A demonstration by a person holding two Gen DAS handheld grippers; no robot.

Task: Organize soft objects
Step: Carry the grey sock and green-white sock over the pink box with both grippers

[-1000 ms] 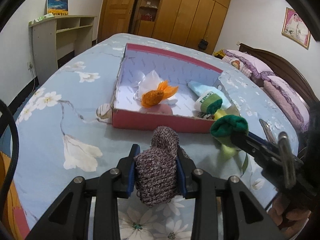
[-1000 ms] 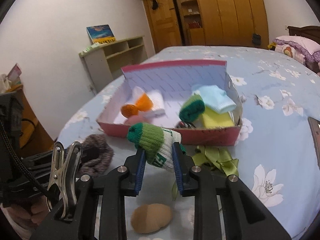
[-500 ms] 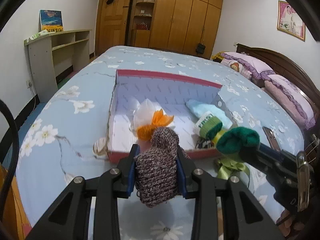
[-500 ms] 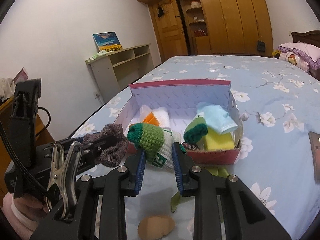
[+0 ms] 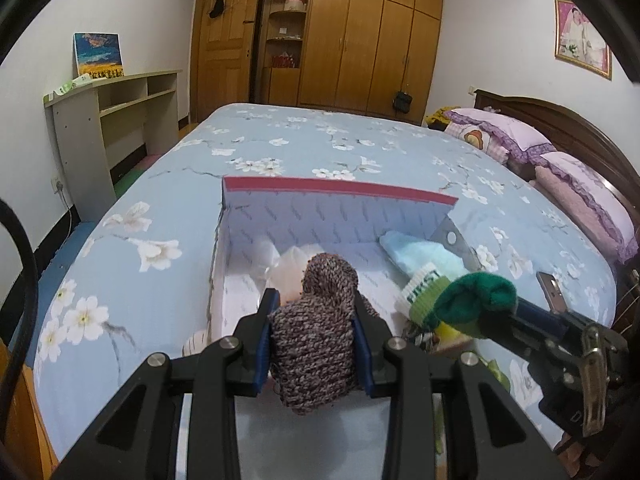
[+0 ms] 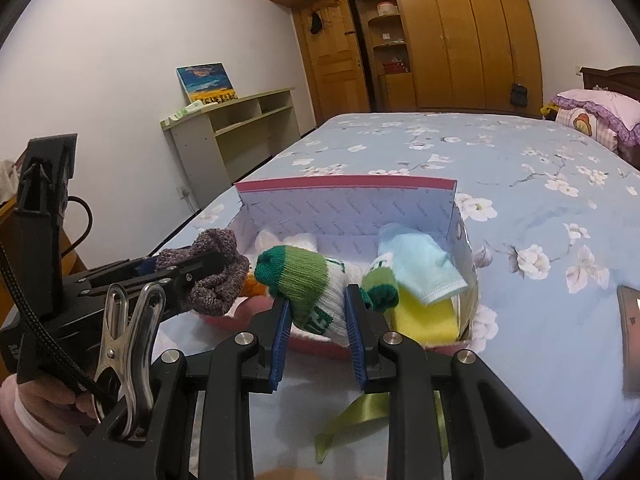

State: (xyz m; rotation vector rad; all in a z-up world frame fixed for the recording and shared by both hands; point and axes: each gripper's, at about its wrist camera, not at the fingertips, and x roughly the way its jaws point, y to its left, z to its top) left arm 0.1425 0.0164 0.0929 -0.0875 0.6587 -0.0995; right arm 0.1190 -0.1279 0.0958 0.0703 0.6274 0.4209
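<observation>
holding: my left gripper (image 5: 314, 344) is clamped on the brown knit sock (image 5: 314, 344); my right gripper (image 6: 318, 312) is clamped on the green-and-white sock (image 6: 308, 292). Pads press both sides of each roll.
key relation: the pink box (image 6: 344, 184) lies straight ahead of and below both grippers, open side up. Both socks hang over its near wall, so my guess is the next move is a short push forward and a let-go.
long axis: the box runs left to right across my view; each sock sticks out forward past the pads, along the fingers.
nearer hand: about level. Left sock sits over the box's left half, right sock over the middle to right.
brown sock look: chunky marled brown-grey knit, rolled, top end bulging above the pads, bottom hanging below.
green sock look: dark green cuff, light green band, white body with green lettering, rolled tight.
already in box: pale blue sock (image 6: 416, 264) far right, yellow item (image 6: 424, 316) under it, second green-cuffed sock (image 6: 380, 286) just beside my right pad, white and orange soft things (image 6: 288, 242) on the left, partly hidden.
outside box: green ribbon (image 6: 352, 420) on the bedspread (image 6: 520, 184) near me, below the right gripper.
risk, my guess: knit may cling to the pads on release.
</observation>
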